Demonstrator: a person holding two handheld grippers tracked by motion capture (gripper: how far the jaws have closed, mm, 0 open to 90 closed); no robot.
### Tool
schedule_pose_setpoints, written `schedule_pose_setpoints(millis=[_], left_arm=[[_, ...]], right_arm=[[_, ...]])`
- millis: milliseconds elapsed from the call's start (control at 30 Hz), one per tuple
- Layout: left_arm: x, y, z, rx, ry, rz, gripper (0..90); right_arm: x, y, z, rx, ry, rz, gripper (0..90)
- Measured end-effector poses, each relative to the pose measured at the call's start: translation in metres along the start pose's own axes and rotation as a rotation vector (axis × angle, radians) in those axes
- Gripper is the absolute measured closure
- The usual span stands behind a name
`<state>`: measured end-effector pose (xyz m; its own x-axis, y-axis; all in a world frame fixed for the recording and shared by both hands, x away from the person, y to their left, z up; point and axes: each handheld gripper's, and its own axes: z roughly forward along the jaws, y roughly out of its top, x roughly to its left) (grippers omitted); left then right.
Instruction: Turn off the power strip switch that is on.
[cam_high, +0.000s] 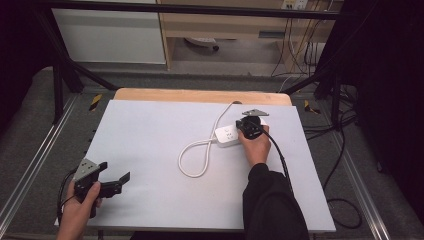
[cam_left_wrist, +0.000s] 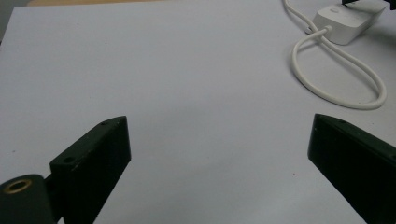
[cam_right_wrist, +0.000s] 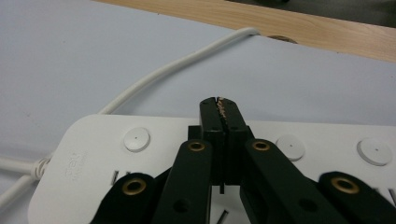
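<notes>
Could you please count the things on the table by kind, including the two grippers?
White plastic power strip with its looped white cable: 1
Hand-held black grippers, left gripper and right gripper: 2
White rectangular table sheet: 1
Total: 4

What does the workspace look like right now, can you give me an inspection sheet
Surface: white sheet over a wooden table.
Job's things: white power strip lying flat, its white cord looped beside it.
Clutter: nothing seen.
Grippers: right gripper shut, fingers together above the power strip's face; left gripper open, off to the side above bare sheet.
Cables: black gripper cable trails along the right sleeve.
Surroundings: black frame bars, floor cables, cabinet.
</notes>
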<state>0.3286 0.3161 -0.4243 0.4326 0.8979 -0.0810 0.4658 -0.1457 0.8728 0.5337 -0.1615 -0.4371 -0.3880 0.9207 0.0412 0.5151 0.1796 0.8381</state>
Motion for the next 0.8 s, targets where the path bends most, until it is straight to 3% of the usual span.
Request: schedule_pose_setpoints(millis=[800], left_arm=[[-0.0006, 0.0000, 0.0001, 0.000, -0.003, 0.000, 5.7]], right_arm=[[0.0004, -0.0029, 0.0008, -0.005, 0.015, -0.002, 90.0]])
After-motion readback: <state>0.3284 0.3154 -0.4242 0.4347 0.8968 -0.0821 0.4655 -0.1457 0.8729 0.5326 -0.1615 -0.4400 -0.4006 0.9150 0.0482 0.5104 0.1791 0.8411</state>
